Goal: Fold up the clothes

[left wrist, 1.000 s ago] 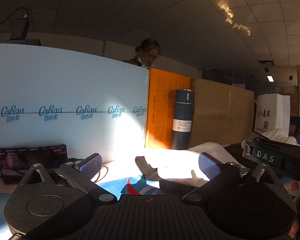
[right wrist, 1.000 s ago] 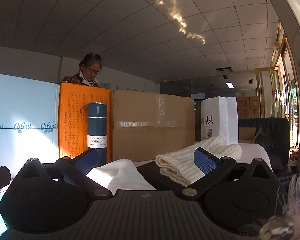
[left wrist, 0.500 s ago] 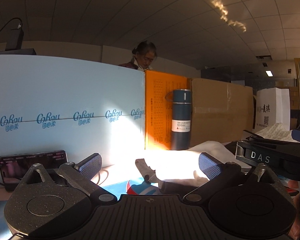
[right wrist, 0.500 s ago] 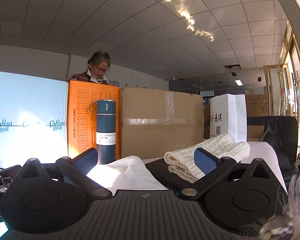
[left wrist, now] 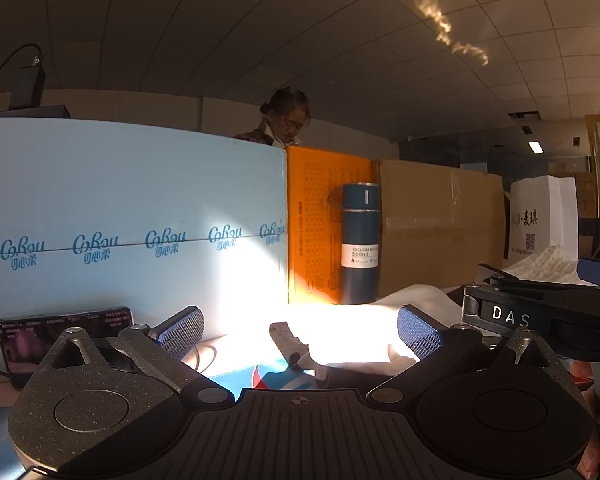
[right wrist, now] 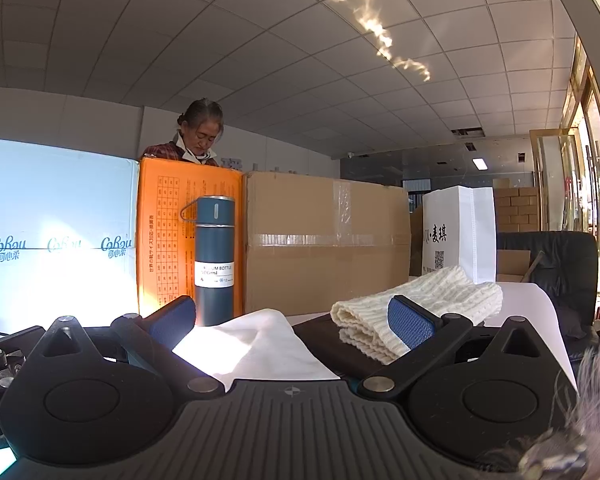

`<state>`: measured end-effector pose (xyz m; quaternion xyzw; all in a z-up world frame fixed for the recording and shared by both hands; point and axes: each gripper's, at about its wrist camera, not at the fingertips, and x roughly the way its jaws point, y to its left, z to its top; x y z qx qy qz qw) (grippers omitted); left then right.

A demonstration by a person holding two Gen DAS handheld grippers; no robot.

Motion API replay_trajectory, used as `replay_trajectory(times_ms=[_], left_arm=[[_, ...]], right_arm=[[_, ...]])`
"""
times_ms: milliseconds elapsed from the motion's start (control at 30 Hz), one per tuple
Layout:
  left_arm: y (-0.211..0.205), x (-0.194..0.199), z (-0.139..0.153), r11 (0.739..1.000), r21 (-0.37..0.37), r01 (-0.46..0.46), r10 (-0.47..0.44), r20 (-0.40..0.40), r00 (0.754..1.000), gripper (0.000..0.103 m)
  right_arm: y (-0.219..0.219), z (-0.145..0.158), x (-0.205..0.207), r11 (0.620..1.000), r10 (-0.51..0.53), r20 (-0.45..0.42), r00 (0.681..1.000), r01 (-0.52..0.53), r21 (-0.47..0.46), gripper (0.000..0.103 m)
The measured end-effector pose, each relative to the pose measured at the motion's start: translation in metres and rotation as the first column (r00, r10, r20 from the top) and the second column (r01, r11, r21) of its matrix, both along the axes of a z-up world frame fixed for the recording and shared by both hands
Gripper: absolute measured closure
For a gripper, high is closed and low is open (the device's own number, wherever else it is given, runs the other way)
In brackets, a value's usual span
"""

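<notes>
A white cloth (right wrist: 256, 344) lies rumpled on the table in front of my right gripper (right wrist: 292, 320), which is open and empty above it. A dark brown garment (right wrist: 320, 330) lies beside the cloth, and a folded cream knit (right wrist: 428, 300) rests behind it on the right. In the left wrist view the same white cloth (left wrist: 340, 332) is sunlit, with a dark garment edge (left wrist: 288, 340) over it. My left gripper (left wrist: 298, 330) is open and empty, just short of the cloth. The right gripper's body (left wrist: 540, 312) shows at the right edge.
A light blue box (left wrist: 120, 220), an orange box (left wrist: 320, 220) and a brown carton (right wrist: 324, 240) wall the table's back. A blue vacuum bottle (right wrist: 214, 256) stands before them. A phone (left wrist: 60, 332) leans at left. A white bag (right wrist: 460, 232) stands at right. A person (right wrist: 200, 136) is behind.
Both grippers have tilted up and shifted slightly, so the boxes and bottle sit a little lower and further right in the right view. Both stay open and empty.
</notes>
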<state>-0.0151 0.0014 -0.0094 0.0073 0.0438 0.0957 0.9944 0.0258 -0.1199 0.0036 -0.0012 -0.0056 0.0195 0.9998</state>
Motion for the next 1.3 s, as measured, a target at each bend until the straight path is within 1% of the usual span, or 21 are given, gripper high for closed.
replay_trajectory(times_ms=[333, 600, 1067, 1300], left_arm=[[0.0004, -0.0004, -0.0001, 1.000, -0.001, -0.001, 0.001, 0.001, 1.000, 0.000], [0.0008, -0.0007, -0.0001, 1.000, -0.003, -0.001, 0.001, 0.002, 1.000, 0.000], [-0.0037, -0.0028, 0.0007, 1.000, 0.020, -0.001, 0.001, 0.018, 1.000, 0.000], [-0.0042, -0.0036, 0.0013, 1.000, 0.016, -0.002, 0.002, 0.019, 1.000, 0.000]], right_arm=[[0.0006, -0.0005, 0.0027, 1.000, 0.012, -0.014, 1.000, -0.012, -0.004, 0.000], [-0.0020, -0.0004, 0.0035, 1.000, 0.027, -0.018, 0.999, -0.027, 0.011, 0.000], [-0.0038, -0.0004, 0.0062, 0.999, 0.030, -0.022, 0.999, -0.030, 0.021, 0.000], [-0.0048, -0.0007, 0.0071, 0.999, 0.031, -0.025, 0.999, -0.031, 0.023, 0.000]])
